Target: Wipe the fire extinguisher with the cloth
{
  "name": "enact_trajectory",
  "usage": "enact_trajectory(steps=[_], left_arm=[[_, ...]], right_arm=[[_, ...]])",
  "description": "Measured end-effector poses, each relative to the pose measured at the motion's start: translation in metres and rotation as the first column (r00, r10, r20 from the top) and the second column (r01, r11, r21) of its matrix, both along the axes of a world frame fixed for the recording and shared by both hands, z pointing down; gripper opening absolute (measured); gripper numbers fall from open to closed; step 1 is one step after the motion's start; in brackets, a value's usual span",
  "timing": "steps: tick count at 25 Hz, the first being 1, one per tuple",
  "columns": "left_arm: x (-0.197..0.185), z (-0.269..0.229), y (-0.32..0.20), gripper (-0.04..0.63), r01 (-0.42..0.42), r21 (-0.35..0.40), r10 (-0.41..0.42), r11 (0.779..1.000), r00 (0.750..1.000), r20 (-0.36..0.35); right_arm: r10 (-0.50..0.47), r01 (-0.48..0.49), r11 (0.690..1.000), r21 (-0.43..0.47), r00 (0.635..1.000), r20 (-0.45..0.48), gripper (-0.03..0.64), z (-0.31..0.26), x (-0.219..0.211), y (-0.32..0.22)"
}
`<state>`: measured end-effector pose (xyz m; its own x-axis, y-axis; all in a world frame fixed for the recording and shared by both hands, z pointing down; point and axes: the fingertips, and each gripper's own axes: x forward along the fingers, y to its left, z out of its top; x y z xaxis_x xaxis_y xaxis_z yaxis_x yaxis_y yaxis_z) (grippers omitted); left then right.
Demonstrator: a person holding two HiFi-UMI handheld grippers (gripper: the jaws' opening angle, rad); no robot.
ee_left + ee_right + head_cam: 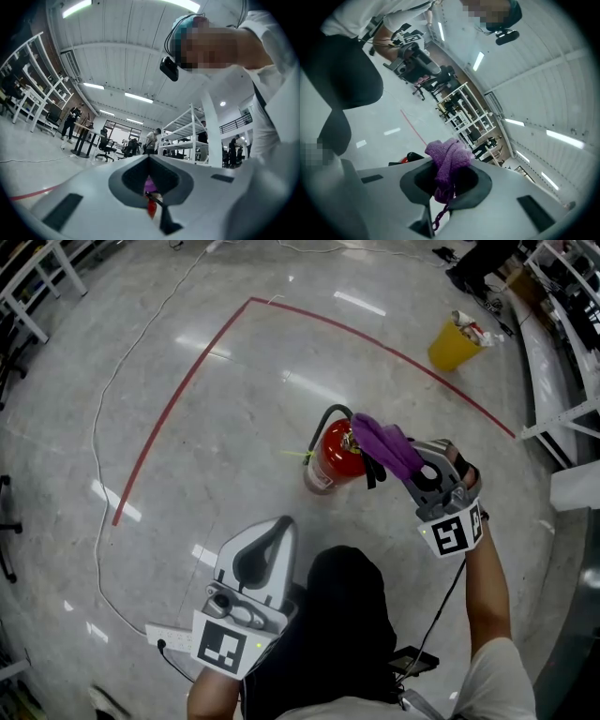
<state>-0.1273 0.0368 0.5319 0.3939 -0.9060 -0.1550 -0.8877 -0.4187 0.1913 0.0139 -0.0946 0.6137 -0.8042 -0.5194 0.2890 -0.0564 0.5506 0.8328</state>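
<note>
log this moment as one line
right gripper: shut on purple cloth, over red fire extinguisher top | left gripper: shut, empty | extinguisher upright on floor

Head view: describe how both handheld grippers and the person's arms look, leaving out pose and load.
The left gripper and right gripper are pale grey moulded shells with black-lined openings. Each bears a white cube printed with black square markers. A black cable runs from the right gripper beside the forearm. That arm ends in a white short sleeve.
</note>
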Motion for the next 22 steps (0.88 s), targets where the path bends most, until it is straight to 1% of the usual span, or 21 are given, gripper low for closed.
enact_trajectory(steps=[4,7,9,12,16,19,22], left_arm=[[-0.009,0.008,-0.003,0.003,-0.015,-0.009,0.015,1.000,1.000,-0.025],[-0.014,0.012,-0.009,0.003,-0.035,-0.022,0.034,0.999,0.998,-0.046],[-0.019,0.012,-0.013,0.003,-0.052,-0.030,0.050,0.998,0.997,-0.059],[-0.025,0.005,-0.017,0.003,-0.087,-0.049,0.082,0.995,0.993,-0.090],[-0.031,-0.008,-0.025,0.003,-0.114,-0.063,0.104,0.992,0.985,-0.137],[-0.025,-0.015,-0.037,0.003,-0.134,-0.067,0.125,0.989,0.985,-0.122],[-0.018,-0.019,-0.056,0.003,-0.111,-0.039,0.107,0.993,0.989,-0.101]], right_arm=[[-0.017,0.030,0.996,0.086,0.989,-0.144,0.049,0.017,-0.010,-0.008],[0.000,0.023,0.995,0.100,0.976,-0.216,0.049,0.030,-0.014,-0.013],[0.034,-0.016,0.997,0.080,0.974,-0.223,0.049,0.036,-0.016,-0.022],[0.072,-0.070,0.997,0.014,0.976,-0.207,0.049,0.035,-0.016,-0.029],[0.074,-0.090,0.994,-0.061,0.970,-0.230,0.049,0.031,-0.017,-0.031],[0.063,-0.083,0.993,-0.084,0.972,-0.227,0.049,0.029,-0.017,-0.035],[0.037,-0.061,0.994,-0.087,0.968,-0.249,0.049,0.033,-0.014,-0.052]])
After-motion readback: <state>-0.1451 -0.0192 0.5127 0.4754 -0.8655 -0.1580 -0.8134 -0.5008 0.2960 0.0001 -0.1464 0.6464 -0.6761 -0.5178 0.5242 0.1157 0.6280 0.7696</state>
